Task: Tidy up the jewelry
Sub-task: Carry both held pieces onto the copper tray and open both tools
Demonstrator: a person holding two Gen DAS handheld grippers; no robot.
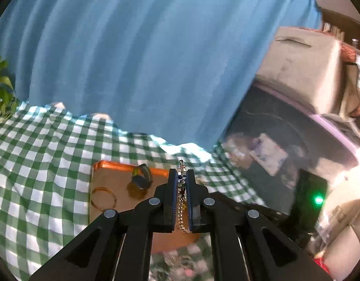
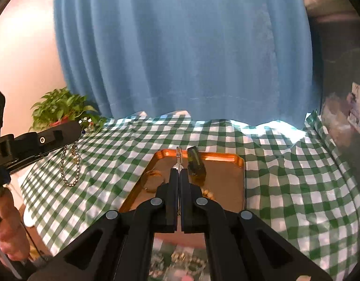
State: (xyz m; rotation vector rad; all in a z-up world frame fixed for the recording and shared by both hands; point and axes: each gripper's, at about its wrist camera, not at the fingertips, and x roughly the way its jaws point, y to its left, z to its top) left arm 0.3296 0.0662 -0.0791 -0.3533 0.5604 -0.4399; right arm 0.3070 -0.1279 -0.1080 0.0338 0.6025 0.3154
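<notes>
My left gripper [image 1: 181, 172] is shut on a silver ball chain with coloured stones [image 1: 180, 164]. From the right wrist view, that left gripper [image 2: 79, 126] hovers off the left side of the table, and the chain [image 2: 69, 168] hangs from it in a loop. My right gripper [image 2: 179, 172] is shut on a thin silver wire hoop [image 2: 179, 154] that pokes up past its fingertips. Below both lies a copper tray [image 1: 109, 165] [image 2: 226, 158]. On it are a dark green bangle [image 1: 141, 178] [image 2: 196, 166], a thin gold bangle [image 1: 102, 197] [image 2: 151, 175] and some pale beads [image 2: 208, 193].
A green-and-white checked cloth [image 2: 285, 175] covers the table, and a blue curtain [image 2: 180, 46] hangs behind it. A potted plant [image 2: 60, 110] stands at the back left. A person's hand [image 2: 9, 234] holds the left gripper's handle. Dark clutter and boxes [image 1: 297, 75] sit off the table's right end.
</notes>
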